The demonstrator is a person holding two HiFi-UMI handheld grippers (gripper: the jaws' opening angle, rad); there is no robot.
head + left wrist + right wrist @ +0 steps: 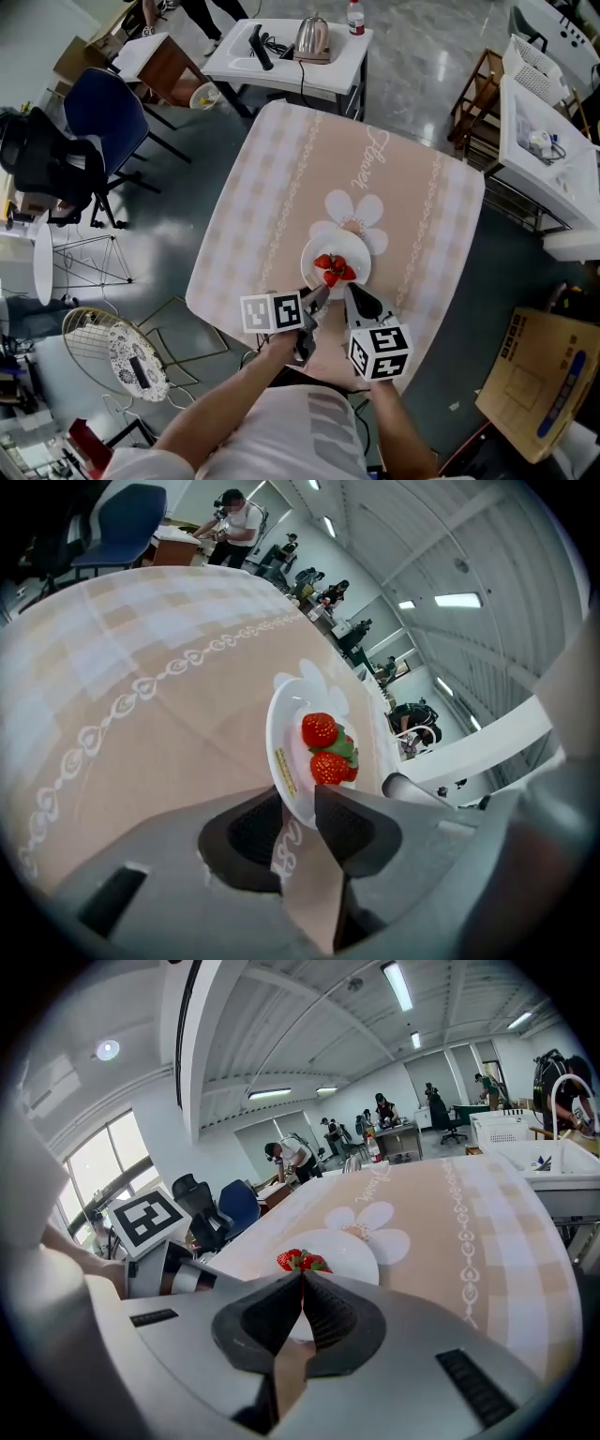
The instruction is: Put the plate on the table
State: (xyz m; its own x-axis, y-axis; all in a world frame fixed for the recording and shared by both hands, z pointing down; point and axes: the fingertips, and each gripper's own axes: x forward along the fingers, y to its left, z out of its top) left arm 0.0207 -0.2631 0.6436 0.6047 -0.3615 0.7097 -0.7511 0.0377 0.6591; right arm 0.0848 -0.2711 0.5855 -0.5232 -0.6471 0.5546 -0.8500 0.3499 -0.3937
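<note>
Though half-hidden behind closed right hand-held gripper (302,1277), plate (352,1258) rim between parted jaws of left hand-held gripper (295,799).

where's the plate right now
Head view: the plate sits on the table near the person's edge, partly over the printed flower, with the left claw and right claw at its near rim.
</note>
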